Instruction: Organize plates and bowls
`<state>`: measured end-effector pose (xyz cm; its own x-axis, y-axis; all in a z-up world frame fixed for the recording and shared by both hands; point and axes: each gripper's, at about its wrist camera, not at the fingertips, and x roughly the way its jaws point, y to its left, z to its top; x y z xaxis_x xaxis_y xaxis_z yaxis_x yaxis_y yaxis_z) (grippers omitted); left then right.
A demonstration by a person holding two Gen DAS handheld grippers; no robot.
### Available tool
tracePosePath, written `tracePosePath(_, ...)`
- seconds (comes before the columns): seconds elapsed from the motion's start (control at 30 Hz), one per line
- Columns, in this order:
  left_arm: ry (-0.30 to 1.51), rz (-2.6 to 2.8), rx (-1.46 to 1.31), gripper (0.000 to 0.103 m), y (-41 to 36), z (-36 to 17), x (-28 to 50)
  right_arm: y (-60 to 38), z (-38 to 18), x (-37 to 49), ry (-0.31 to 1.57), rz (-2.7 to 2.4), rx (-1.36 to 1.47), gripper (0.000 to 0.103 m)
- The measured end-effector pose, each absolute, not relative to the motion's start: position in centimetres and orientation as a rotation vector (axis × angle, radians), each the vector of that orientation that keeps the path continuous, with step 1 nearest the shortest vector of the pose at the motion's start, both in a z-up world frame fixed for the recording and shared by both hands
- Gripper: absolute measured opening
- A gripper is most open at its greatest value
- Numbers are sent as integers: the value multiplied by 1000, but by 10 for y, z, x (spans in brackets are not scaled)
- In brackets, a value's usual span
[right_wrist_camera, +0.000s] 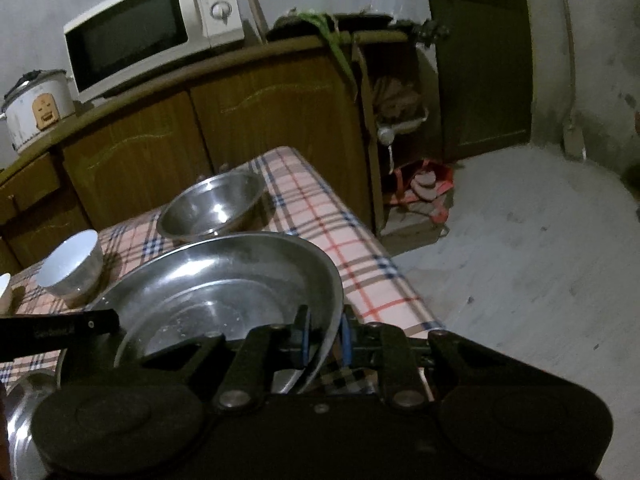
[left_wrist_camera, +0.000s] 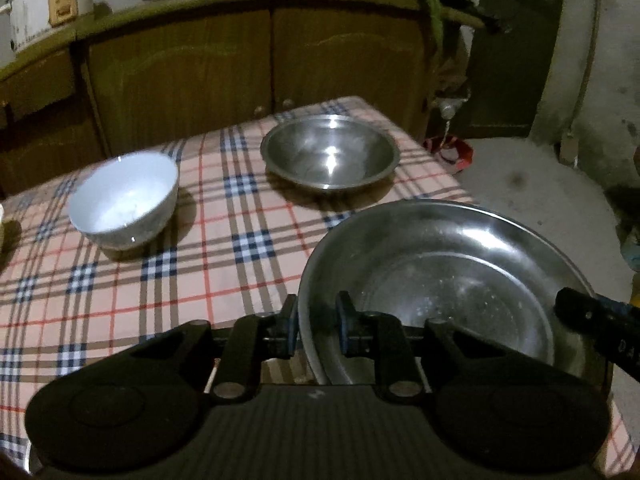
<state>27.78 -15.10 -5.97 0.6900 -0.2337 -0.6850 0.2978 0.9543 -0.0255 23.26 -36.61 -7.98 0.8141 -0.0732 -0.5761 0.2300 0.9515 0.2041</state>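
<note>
Gripping large steel plate (left_wrist_camera: 460, 264) by opposite rims, both grippers (left_wrist_camera: 318, 320) (right_wrist_camera: 324, 338) clenched; steel bowl (left_wrist_camera: 331, 152) and white bowl (left_wrist_camera: 124, 196) apart on table (left_wrist_camera: 224, 248), unstacked.

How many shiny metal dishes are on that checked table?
3, maybe more hidden: a steel bowl at the far edge, a wide steel basin held by both tongs, and another steel rim below it.

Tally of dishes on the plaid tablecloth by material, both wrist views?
Steel: 2, the large shallow steel plate gripped at its rim by both grippers, and the deep round steel bowl.
White ceramic: 1, the white ceramic bowl.
Total: 3 clearly seen; partial items at the right wrist view's left edge are too cropped to count.
</note>
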Motion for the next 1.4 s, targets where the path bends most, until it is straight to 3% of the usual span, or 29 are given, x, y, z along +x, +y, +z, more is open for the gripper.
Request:
tracePosePath(0.57,643,-298,106,21,-143,-12,214,-360,-26,159,488,-168,268,20)
tracePosePath(1.4,588,-208,104,21,-93,4,172,-315,-3,130,463,-71,233,20)
